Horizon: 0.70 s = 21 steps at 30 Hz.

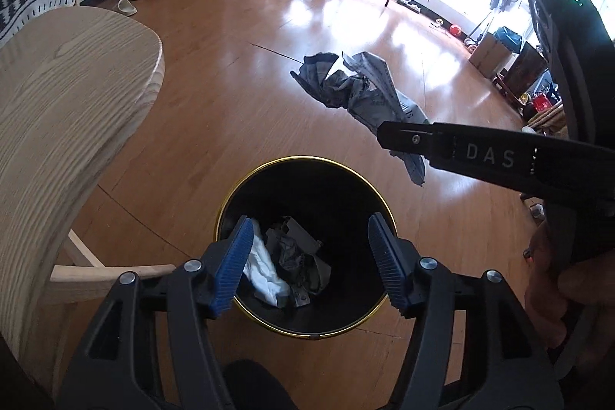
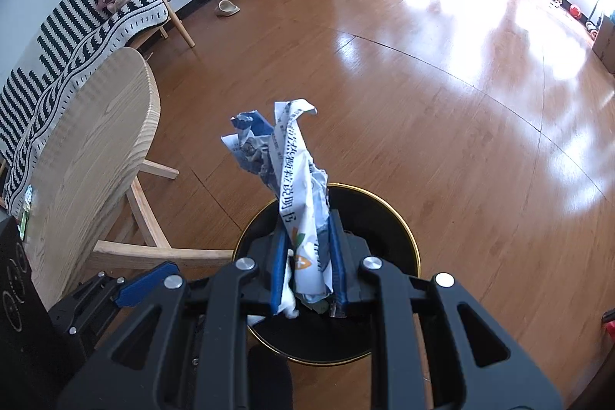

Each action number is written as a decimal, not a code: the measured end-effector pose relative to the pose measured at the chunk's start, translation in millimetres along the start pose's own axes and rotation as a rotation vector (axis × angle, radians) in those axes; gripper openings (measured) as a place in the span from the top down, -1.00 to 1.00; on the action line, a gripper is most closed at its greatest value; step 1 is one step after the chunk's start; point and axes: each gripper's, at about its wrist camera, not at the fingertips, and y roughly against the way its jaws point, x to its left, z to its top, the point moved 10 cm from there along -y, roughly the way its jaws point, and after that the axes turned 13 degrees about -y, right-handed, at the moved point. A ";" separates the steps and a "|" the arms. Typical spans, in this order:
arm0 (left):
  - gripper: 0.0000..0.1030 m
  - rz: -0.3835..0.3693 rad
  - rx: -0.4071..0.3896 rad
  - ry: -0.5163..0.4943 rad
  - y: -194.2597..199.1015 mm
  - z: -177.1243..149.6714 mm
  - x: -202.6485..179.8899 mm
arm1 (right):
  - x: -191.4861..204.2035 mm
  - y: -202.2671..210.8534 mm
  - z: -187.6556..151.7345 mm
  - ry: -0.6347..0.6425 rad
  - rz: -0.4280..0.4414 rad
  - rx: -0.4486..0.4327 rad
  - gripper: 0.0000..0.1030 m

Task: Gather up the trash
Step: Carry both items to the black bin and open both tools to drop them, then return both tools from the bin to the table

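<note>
Hovering with fingers apart, the left gripper (image 1: 309,264) frames the gold-rimmed trash bin (image 1: 226,202), already holding crumpled waste. The right gripper (image 2: 307,268) clamps a crumpled printed paper (image 2: 296,156) above the bin's rim, beside the wooden table (image 2: 96,125); open floor (image 2: 442,102) beyond.

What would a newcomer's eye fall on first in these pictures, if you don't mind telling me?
Most striking is the crumpled printed paper, clamped in the right gripper above the black, gold-rimmed bin. Next is the left gripper, open over that bin, with crumpled trash at the bottom. A pale wooden table stands to the left.
</note>
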 end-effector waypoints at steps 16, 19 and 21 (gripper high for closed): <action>-0.39 0.061 -0.082 0.077 48.3 5.5 37.3 | -1.2 0.5 -8.3 0.047 -0.031 0.040 0.34; -0.43 0.082 -0.104 0.091 64.3 6.5 47.8 | 1.6 4.7 -8.2 0.055 -0.035 0.021 -0.10; -0.44 0.096 -0.120 0.109 76.6 4.3 57.7 | 6.8 6.7 -8.1 0.055 -0.029 0.018 -0.10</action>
